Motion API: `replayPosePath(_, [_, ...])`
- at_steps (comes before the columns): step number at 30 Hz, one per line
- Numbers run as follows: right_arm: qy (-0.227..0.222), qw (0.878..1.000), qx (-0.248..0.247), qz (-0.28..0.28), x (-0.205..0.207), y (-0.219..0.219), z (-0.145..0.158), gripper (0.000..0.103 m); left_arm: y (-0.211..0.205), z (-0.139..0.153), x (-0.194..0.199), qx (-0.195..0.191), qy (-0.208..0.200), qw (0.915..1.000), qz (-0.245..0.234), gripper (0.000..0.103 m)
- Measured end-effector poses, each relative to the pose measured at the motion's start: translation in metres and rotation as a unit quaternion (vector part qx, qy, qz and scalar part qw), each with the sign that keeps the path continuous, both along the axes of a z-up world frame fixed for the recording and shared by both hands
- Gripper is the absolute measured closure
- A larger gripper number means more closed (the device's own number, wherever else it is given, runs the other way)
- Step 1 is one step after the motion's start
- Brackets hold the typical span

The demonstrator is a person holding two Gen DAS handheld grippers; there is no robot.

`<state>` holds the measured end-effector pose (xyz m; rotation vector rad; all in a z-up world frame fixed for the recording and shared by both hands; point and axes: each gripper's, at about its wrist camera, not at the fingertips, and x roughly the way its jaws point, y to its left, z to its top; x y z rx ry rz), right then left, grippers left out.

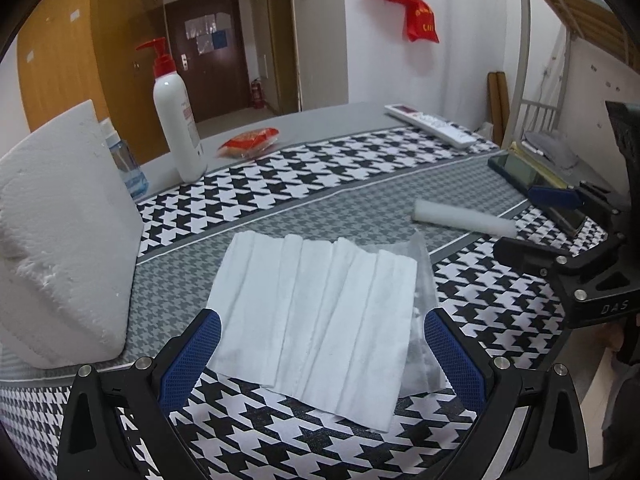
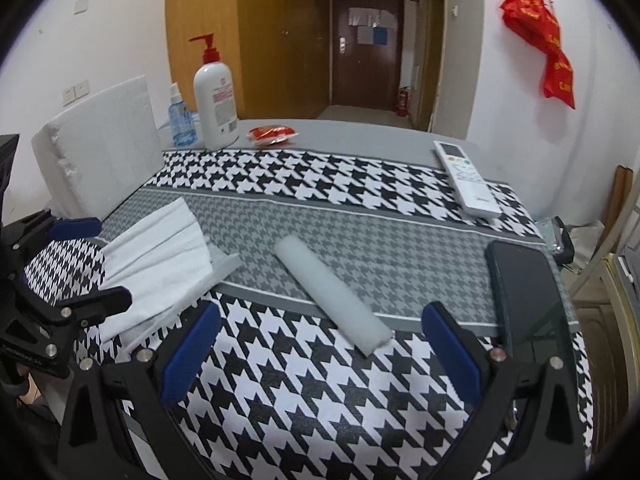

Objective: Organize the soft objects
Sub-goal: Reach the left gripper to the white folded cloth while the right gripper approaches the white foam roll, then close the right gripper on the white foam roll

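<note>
The left gripper (image 1: 322, 354) hangs low over the surface (image 1: 400, 196), pointing forward with its jaws spread wide and holding nothing. The tissue (image 1: 316, 320) lies flat between the blue pads (image 1: 190, 356) — its near edge reaches in between them, though I cannot tell whether either pad touches it. It is a white sheet with lengthwise pleats, slightly skewed, resting partly on a clear plastic wrapper (image 1: 422, 280) that sticks out at its right edge.

The right gripper (image 2: 320, 356) is posed the same way, low and level, jaws wide apart and empty. Just ahead of its jaws, nearer the right pad, lies the foam roll (image 2: 332, 292) — a pale cylinder set diagonally on the patterned cloth (image 2: 300, 400), apart from both pads.

Left of the left jaws stands a white foam block (image 1: 60, 240). Beyond it are a pump bottle (image 1: 178, 120) and a red packet (image 1: 248, 142). Right of the right jaws lies a dark phone (image 2: 528, 296), with a remote (image 2: 466, 178) farther ahead.
</note>
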<state>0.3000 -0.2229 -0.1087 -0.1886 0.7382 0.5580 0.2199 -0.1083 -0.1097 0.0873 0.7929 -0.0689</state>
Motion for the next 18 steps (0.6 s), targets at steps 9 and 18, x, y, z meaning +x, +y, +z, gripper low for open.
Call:
replayPosePath(9, [0.039, 0.998, -0.031, 0.039, 0.02, 0.003, -0.02, 0.028, 0.003, -0.003, 0.003, -0.005, 0.003, 1.0, -0.005, 0.001])
replayPosePath(18, [0.051, 0.996, -0.043, 0.061, 0.028, -0.004, -0.021, 0.052, 0.004, -0.007, 0.008, -0.008, 0.008, 0.9999, -0.007, 0.001])
